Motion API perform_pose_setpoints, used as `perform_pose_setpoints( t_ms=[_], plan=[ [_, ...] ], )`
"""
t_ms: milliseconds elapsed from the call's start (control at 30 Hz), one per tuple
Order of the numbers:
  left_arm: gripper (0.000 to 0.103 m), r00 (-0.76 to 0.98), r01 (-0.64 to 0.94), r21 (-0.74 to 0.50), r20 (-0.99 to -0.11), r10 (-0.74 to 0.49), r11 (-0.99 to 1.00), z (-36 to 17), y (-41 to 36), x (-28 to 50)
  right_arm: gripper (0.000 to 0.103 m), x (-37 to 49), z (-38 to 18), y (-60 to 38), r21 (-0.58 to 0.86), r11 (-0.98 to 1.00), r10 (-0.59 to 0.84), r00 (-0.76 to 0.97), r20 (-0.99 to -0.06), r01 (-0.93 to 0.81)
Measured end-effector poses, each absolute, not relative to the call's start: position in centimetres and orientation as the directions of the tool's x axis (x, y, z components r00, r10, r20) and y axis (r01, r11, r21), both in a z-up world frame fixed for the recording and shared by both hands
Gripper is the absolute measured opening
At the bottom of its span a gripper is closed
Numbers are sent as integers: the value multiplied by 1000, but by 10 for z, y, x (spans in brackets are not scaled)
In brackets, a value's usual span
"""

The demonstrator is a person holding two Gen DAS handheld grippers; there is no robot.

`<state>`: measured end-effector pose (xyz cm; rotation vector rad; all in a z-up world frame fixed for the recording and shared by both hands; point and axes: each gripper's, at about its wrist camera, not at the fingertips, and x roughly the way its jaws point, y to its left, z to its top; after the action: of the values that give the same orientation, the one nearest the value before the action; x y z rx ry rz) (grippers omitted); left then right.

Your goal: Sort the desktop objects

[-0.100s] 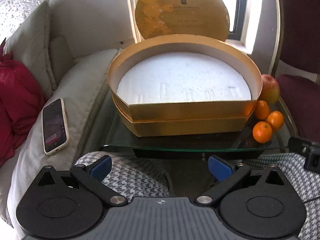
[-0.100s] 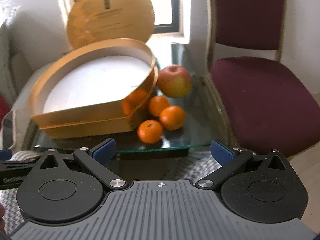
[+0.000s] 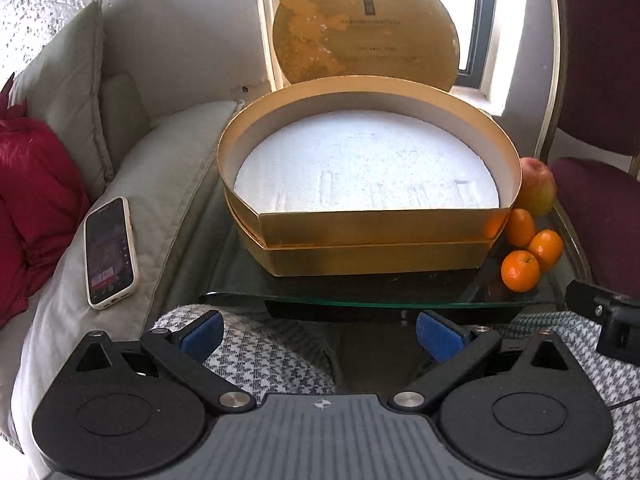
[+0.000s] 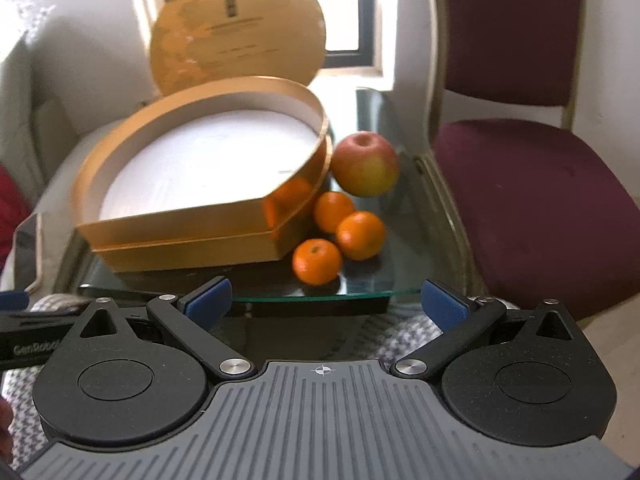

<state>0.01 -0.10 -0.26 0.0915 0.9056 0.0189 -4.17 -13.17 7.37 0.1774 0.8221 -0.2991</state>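
A gold box (image 3: 372,236) (image 4: 180,240) with a white foam floor stands open on a small glass table (image 3: 360,300) (image 4: 384,276). Its round gold lid (image 3: 366,26) (image 4: 236,24) leans upright behind it at the window. Right of the box lie three oranges (image 3: 520,270) (image 4: 316,261) and a red-yellow apple (image 3: 538,186) (image 4: 365,164). My left gripper (image 3: 320,334) hangs open short of the table's front edge, facing the box. My right gripper (image 4: 325,300) is open too, just before the edge, in line with the oranges. Nothing is between either pair of fingers.
A phone (image 3: 109,253) lies on the pale sofa cushion (image 3: 160,184) left of the table, by a red garment (image 3: 32,200). A maroon chair (image 4: 532,184) (image 3: 600,200) stands close on the right. Houndstooth fabric (image 3: 272,356) is under both grippers.
The right wrist view has shifted slightly, with the box and fruit a little blurred; the left view is unchanged.
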Motion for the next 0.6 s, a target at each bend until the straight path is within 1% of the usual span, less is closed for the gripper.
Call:
perform_pose_setpoints(
  t_ms=[133, 300, 367, 600],
  plan=[
    [102, 608, 21, 54, -793, 31, 998, 3, 9, -2, 103, -41, 75, -124, 22, 941, -209, 633, -745, 337],
    [102, 617, 4, 73, -785, 55, 997, 1, 3, -5, 103, -42, 77, -117, 11, 937, -222, 621, -752, 348],
    [102, 619, 5, 76, -783, 57, 997, 1, 2, -6, 103, -55, 80, -124, 74, 953, -147, 662, -735, 294],
    [102, 619, 5, 85, -782, 64, 996, 1, 1, -7, 103, -46, 80, -120, 93, 957, -120, 668, -734, 274]
  ],
)
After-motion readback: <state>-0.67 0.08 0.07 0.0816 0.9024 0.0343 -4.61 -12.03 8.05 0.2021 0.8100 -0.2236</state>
